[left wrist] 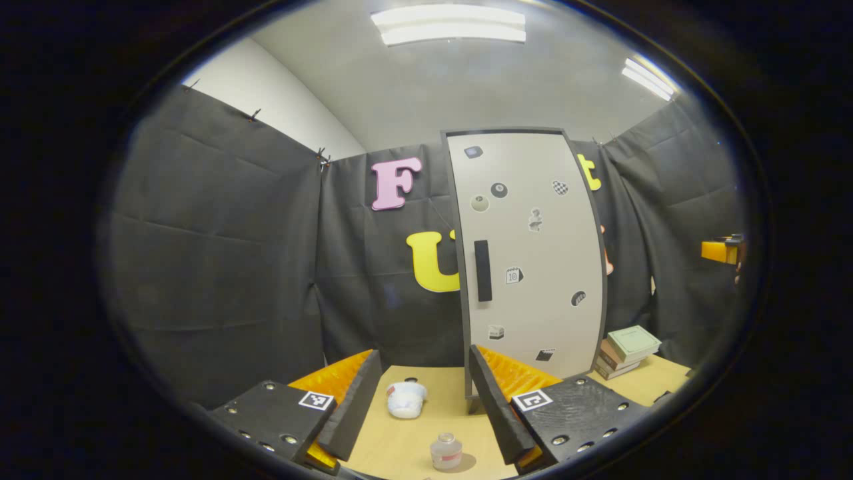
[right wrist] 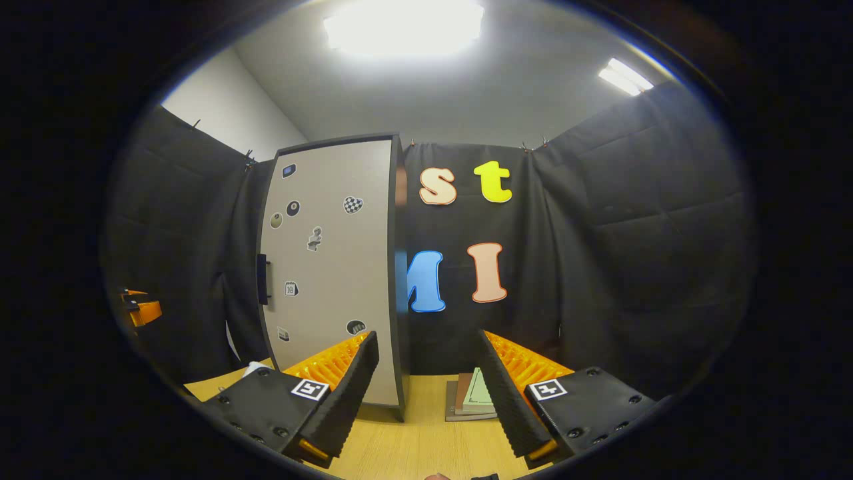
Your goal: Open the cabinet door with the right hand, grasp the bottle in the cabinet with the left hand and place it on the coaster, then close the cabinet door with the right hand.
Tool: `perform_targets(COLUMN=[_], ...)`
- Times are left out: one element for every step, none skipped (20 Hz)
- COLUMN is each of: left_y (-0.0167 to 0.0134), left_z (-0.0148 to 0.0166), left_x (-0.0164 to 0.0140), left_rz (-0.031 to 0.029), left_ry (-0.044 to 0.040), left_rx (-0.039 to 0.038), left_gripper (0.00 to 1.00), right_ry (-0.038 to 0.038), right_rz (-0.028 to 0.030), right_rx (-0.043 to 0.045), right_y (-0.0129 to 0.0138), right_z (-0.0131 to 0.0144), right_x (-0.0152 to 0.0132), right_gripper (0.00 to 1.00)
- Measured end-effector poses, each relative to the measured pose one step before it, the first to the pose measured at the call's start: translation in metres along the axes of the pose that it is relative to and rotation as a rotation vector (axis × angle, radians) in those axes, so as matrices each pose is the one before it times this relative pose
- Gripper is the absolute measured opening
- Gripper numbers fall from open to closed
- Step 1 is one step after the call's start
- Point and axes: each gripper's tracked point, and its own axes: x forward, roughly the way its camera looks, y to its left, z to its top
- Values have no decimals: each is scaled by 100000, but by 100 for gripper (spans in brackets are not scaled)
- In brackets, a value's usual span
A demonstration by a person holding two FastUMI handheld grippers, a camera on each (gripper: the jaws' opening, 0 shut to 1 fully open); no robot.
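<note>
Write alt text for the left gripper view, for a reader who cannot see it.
A tall cabinet with a closed, sticker-dotted door and a dark vertical handle stands on a wooden table. The open left gripper frames a small bottle and a crumpled white object on the table, with stacked books to the cabinet's right.

Left gripper (left wrist: pixel 424 400): dark finger mounts with screw holes, square black-and-white marker tags. Right gripper (right wrist: pixel 426 390): same build, same tags.
</note>
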Motion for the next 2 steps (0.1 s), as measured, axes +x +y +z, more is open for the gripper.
perform_targets(left_y=[198, 174], left_z=[144, 81], left_x=[-23, -35], left_rz=[2, 27], left_ry=[-213, -165], left_rx=[-280, -42], left_gripper=[82, 82], right_ry=[-97, -269], right_rz=[-1, -76], right_rx=[54, -215], right_y=[140, 71], right_z=[10, 92], right_x=[-110, -28], right_gripper=[93, 93])
